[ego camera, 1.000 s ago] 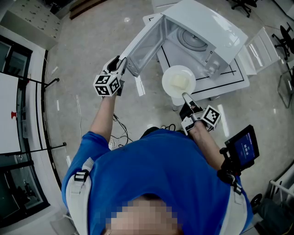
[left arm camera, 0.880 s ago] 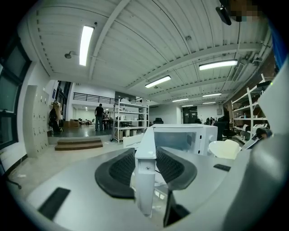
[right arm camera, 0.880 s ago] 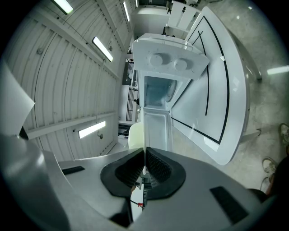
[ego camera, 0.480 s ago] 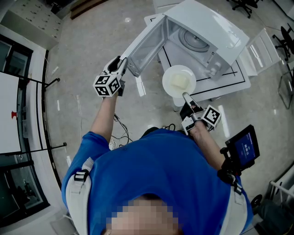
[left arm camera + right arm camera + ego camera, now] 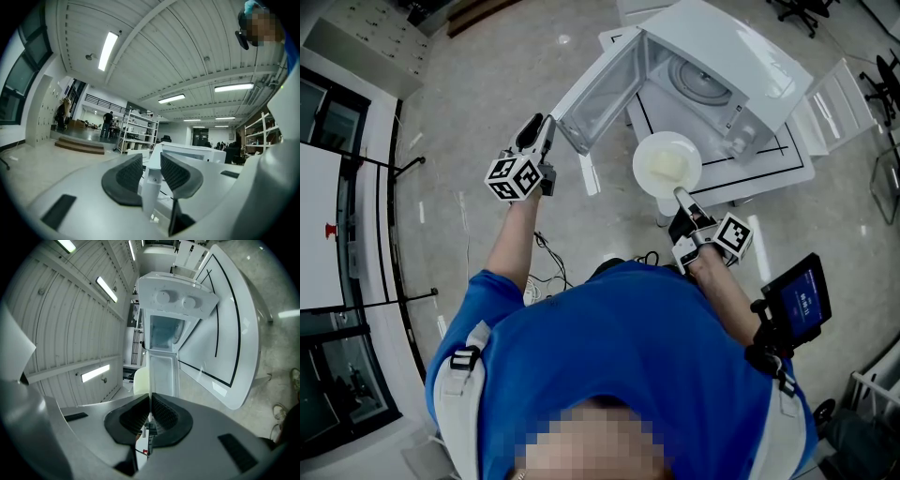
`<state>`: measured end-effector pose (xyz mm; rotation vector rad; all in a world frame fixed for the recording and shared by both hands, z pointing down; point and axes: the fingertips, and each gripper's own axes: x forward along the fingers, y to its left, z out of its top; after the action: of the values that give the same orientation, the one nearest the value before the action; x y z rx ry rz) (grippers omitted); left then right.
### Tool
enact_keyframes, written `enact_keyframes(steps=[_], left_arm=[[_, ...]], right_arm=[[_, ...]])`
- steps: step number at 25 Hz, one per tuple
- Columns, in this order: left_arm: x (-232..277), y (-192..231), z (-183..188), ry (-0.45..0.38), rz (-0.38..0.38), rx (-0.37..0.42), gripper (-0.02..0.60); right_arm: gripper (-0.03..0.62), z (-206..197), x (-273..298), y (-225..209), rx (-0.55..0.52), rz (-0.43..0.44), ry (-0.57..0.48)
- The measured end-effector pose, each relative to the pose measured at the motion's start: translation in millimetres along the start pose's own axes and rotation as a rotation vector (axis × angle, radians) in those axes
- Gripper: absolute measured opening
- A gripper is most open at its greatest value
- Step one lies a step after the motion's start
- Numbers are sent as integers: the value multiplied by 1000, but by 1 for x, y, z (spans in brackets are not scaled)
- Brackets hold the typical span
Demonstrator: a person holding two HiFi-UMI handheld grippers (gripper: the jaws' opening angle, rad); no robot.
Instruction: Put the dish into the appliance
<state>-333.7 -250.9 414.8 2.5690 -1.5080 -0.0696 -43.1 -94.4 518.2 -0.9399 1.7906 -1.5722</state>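
Note:
The dish is a round white plate point(image 5: 667, 165) held level in front of the white microwave point(image 5: 741, 56), just below its open cavity and glass turntable point(image 5: 698, 80). My right gripper point(image 5: 680, 195) is shut on the plate's near rim; in the right gripper view the plate point(image 5: 140, 380) runs edge-on out of the jaws point(image 5: 150, 411) toward the microwave point(image 5: 176, 298). The microwave door point(image 5: 595, 84) stands swung wide to the left. My left gripper point(image 5: 546, 124) is at the door's free edge, with that white edge point(image 5: 151, 192) filling the gap between its jaws point(image 5: 151, 171).
The microwave sits on a white table point(image 5: 787, 155) marked with black lines. A small screen device point(image 5: 797, 300) hangs by the person's right arm. Cables point(image 5: 546, 267) lie on the grey floor below the left arm. Shelving and people stand far off in the left gripper view.
The left gripper has shifted a little left and the door has swung slightly wider with it. The right gripper and the plate have hardly moved.

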Motion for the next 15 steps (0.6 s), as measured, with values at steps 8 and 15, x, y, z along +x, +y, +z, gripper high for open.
enact_keyframes(steps=[8,15], left_arm=[[-19,8,7,-39,33,-57,6],[-27,6,7,-37,37,-70,6]], right_arm=[[14,-4,3,5,5,9,9],[14,-6,3,7,3,5,15]])
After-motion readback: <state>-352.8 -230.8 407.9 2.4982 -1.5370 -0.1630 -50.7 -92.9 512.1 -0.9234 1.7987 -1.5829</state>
